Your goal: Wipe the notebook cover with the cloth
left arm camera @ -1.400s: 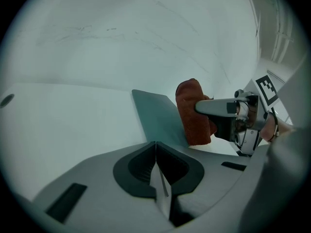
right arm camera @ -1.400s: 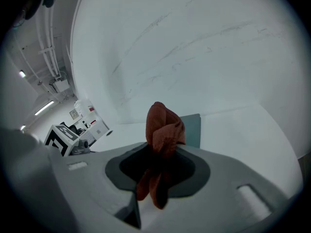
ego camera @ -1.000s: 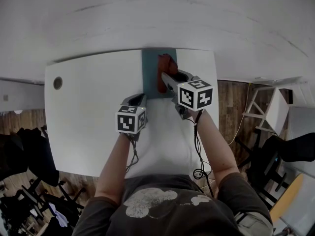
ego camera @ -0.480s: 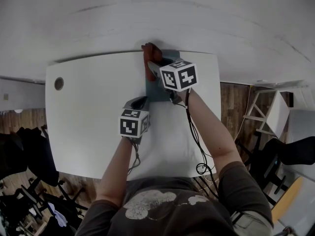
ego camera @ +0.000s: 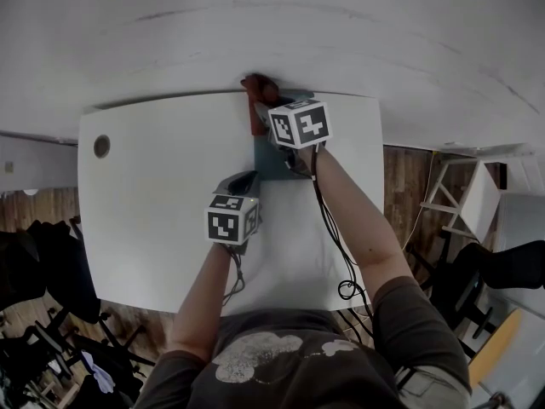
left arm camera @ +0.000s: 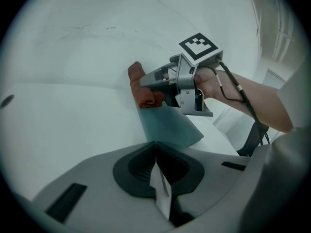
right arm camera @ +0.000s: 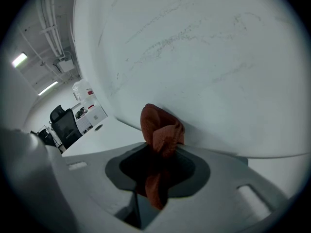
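Observation:
A teal notebook lies at the far edge of the white table. My right gripper is shut on a rust-red cloth and holds it at the notebook's far left corner, close to the wall. The right gripper view shows the cloth bunched between the jaws of that gripper. My left gripper is shut, its tips at the notebook's near left corner. From the left gripper view, the notebook, the cloth and the right gripper lie ahead of the left gripper.
A round cable hole is in the table's far left part. A white wall rises right behind the table. Beyond the table's right edge stand a white rack and a black office chair on a wooden floor.
My right gripper has carried the cloth across the notebook, away from me and to the left, up to its far left corner. The left gripper has stayed in place.

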### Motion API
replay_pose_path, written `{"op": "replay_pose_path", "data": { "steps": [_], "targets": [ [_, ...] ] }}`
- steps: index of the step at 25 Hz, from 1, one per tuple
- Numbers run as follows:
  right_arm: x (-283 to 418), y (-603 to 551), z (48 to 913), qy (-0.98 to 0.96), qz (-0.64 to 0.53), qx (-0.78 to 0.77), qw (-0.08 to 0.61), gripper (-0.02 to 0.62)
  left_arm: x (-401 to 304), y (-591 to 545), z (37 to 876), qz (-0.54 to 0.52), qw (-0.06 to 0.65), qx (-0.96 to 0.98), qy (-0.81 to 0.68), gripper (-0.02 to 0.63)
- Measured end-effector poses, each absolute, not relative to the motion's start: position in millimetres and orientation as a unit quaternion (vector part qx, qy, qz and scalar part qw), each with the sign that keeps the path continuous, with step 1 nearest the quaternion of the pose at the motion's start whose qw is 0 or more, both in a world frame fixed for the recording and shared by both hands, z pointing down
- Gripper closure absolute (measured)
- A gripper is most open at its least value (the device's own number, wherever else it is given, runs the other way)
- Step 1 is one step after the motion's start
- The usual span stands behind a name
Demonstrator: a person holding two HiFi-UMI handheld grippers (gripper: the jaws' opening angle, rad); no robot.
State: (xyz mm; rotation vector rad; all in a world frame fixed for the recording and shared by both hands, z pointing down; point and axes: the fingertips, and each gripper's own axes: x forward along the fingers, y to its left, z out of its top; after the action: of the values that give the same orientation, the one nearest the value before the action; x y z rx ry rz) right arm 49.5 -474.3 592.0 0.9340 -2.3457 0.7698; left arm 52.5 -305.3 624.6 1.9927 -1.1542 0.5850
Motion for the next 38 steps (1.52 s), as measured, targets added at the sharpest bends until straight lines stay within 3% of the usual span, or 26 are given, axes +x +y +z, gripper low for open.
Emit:
{"op": "replay_pose_path", "data": {
  "steps": [38],
  "targets": [
    [159, -484, 595, -0.824, 0.303, 0.419, 0.231, 0.486, 55, -305, 624, 0.231, 0.373, 0.775, -0.454, 0.601]
  ]
}}
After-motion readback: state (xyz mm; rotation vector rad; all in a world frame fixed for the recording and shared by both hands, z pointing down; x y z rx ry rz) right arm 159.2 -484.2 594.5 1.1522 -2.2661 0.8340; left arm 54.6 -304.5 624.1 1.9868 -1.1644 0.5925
